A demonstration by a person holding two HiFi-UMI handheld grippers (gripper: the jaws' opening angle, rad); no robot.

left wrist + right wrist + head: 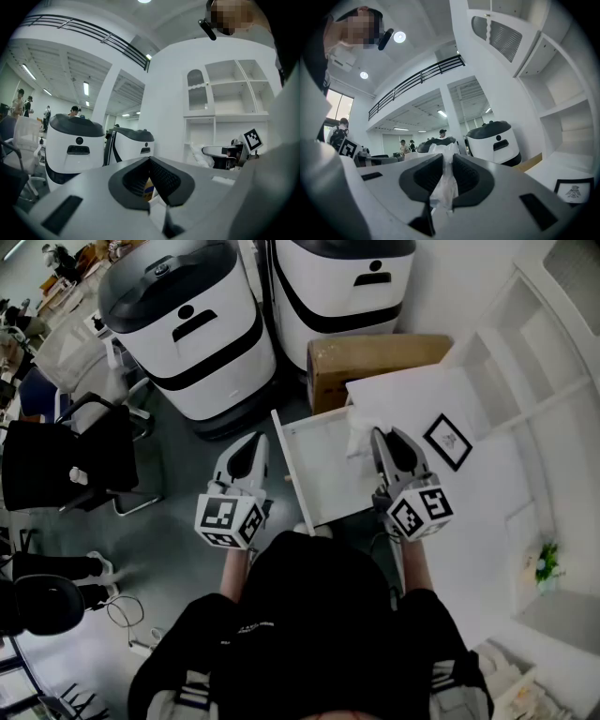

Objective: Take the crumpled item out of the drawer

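Note:
The white drawer (292,468) stands pulled out from the white desk, seen from above in the head view. My right gripper (379,435) is over the drawer's far right corner, shut on the crumpled white plastic item (360,434). In the right gripper view the thin crumpled plastic (445,178) is pinched between the two dark pads and sticks out past the tips. My left gripper (256,440) hangs left of the drawer, above the floor, with its jaws shut and nothing in them. From the left gripper view, the right gripper (224,152) and the item (198,157) show at the right.
Two white-and-black machines (187,324) stand beyond the drawer, with a cardboard box (375,357) beside them. A framed picture (448,441) lies on the desk (487,493). White shelving (525,343) rises at right. A black chair (66,465) is at left.

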